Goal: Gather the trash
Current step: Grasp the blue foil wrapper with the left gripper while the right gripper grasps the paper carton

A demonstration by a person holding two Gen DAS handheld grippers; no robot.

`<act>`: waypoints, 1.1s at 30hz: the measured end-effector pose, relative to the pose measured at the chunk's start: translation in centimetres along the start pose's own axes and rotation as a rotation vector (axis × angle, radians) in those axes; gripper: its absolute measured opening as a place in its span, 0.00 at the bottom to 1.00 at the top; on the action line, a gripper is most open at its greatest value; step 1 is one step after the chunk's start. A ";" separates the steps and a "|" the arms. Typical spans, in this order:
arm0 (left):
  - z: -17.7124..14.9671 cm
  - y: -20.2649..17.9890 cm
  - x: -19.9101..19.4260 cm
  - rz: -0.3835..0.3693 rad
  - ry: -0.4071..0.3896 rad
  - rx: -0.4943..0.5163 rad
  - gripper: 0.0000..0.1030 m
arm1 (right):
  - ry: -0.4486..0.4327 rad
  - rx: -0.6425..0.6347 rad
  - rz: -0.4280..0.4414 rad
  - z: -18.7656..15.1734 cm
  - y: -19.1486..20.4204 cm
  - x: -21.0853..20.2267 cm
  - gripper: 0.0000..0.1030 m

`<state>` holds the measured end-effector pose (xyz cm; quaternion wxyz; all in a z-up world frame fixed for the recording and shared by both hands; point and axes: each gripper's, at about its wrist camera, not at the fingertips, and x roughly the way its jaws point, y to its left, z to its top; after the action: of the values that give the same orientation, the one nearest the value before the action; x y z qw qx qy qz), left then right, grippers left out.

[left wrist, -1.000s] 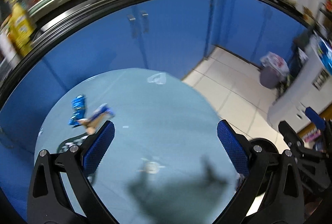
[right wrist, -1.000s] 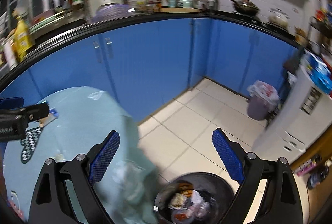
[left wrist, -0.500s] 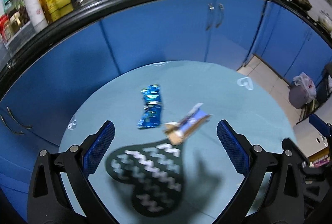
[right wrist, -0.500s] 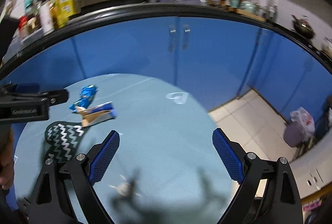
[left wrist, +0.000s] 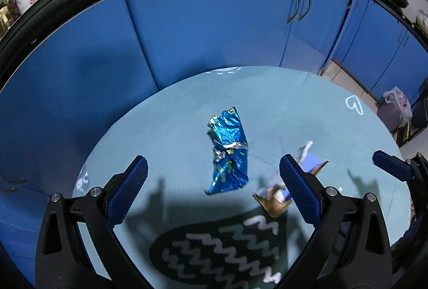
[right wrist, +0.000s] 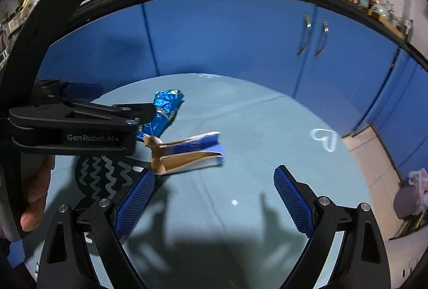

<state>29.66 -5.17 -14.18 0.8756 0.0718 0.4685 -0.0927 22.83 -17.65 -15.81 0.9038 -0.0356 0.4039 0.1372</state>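
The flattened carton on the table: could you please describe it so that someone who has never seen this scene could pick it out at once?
Find the round table with the pale teal cloth, in front of the blue cabinets. Near its middle, at the edge of a dark heart-shaped mat with wavy stripes, lies the flattened carton. Unlike the shiny, crinkled blue foil wrapper beside it, it is stiff, torn card, blue and white outside and bare brown inside.

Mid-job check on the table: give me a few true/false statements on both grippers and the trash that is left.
1. The left gripper is open and empty. True.
2. The blue foil wrapper lies on the table. True.
3. The right gripper is shut on the torn carton. False: it is open, and the carton lies on the table.
4. The carton sits inside a bin. False: it lies at the edge of the dark heart-shaped mat.
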 end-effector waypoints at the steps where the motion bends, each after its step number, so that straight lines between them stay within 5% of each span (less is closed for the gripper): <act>1: 0.2 0.1 0.3 0.000 0.001 0.010 0.94 | 0.006 -0.006 0.012 0.2 0.2 0.6 0.86; 16: 1.1 1.3 4.4 -0.033 0.059 0.014 0.91 | 0.052 -0.060 0.007 1.4 0.7 4.8 0.86; 22: 1.1 2.6 5.7 -0.046 0.107 -0.036 0.73 | 0.047 -0.072 0.015 1.1 0.7 4.4 0.85; 26: 0.9 2.9 5.6 -0.026 0.091 -0.038 0.56 | 0.058 -0.101 0.002 0.6 1.2 4.4 0.59; 29: 0.8 3.1 5.4 -0.039 0.088 -0.049 0.38 | 0.037 -0.104 -0.015 0.4 1.2 4.1 0.58; 33: 0.7 3.7 5.0 -0.036 0.092 -0.085 0.35 | 0.022 -0.091 -0.023 0.4 0.9 3.5 0.58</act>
<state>33.80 -2.15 -17.80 0.8537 0.0306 0.5128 -0.0850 25.09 -15.95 -18.06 0.8982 -0.0827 0.4067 0.1448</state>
